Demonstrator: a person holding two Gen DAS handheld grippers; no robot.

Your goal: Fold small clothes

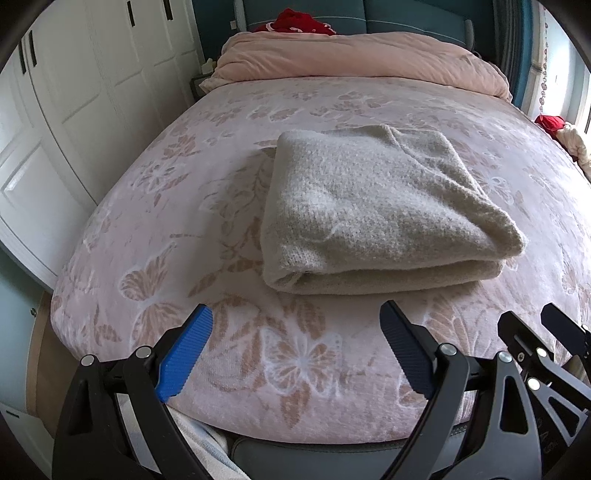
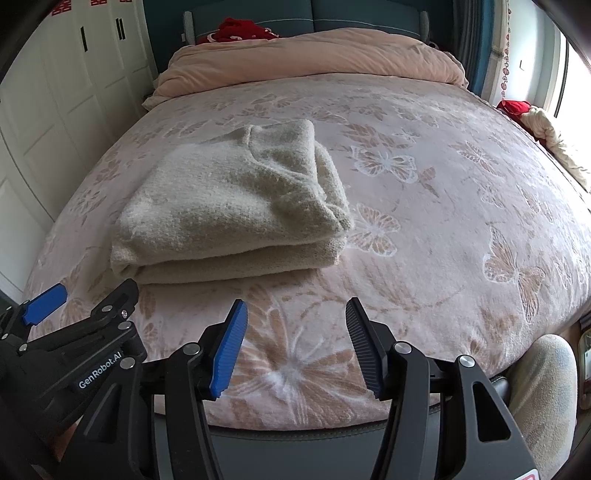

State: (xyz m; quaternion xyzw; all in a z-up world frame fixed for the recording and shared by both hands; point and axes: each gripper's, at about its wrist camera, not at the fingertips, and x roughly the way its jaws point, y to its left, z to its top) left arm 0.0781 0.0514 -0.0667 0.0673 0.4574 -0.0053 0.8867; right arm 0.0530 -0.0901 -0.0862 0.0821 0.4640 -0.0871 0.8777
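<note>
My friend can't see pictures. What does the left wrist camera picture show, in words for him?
A beige knit garment lies folded on a pink butterfly-patterned bed cover. In front of it the left gripper is open and empty above the cover. A pink quilt is bunched at the far end, and white cupboards stand to the left.

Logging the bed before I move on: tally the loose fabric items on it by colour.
Beige: 1, folded knit garment
Pink: 1, bunched duvet
Red: 2, at the headboard and right edge
Cream: 1, right-edge cloth
Total: 5
</note>
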